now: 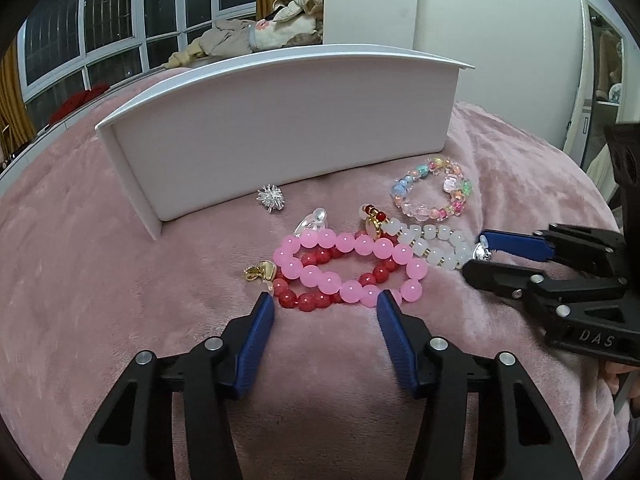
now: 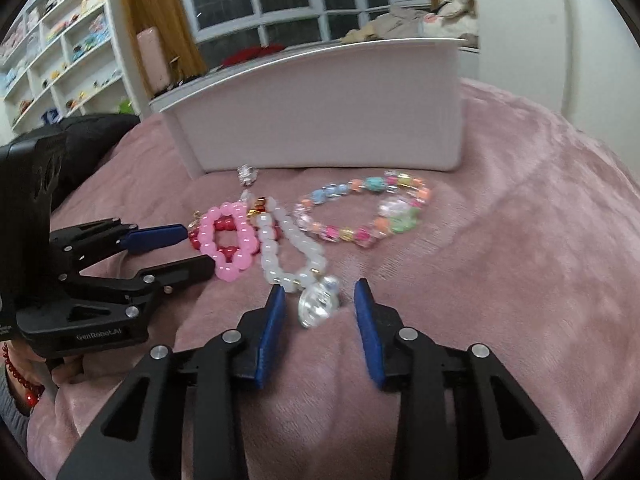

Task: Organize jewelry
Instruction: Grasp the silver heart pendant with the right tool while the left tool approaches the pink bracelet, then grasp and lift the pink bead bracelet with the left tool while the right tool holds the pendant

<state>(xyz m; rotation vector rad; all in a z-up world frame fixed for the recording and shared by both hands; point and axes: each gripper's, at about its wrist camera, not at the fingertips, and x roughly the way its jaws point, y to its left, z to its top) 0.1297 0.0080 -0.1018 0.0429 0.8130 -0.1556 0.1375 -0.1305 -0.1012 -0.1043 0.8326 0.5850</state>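
A pink bead bracelet [image 1: 352,268] lies on a red bead bracelet [image 1: 304,300] with a gold charm [image 1: 260,272]. Beside them lie a white bead bracelet [image 1: 432,246] with a silver pendant [image 2: 318,304] and a multicoloured bracelet [image 1: 432,192]. My left gripper [image 1: 326,304] is open, its tips at the near edge of the pink and red bracelets. My right gripper [image 2: 320,296] is open with the silver pendant between its fingers. The right gripper also shows in the left wrist view [image 1: 476,256]. The left gripper shows in the right wrist view [image 2: 196,248].
A white open box [image 1: 280,128] stands behind the jewelry on a pink plush blanket [image 1: 120,280]. A small silver spiky charm [image 1: 272,199] and a clear clip [image 1: 314,220] lie near the box. Shelves [image 2: 60,40] stand at the far left.
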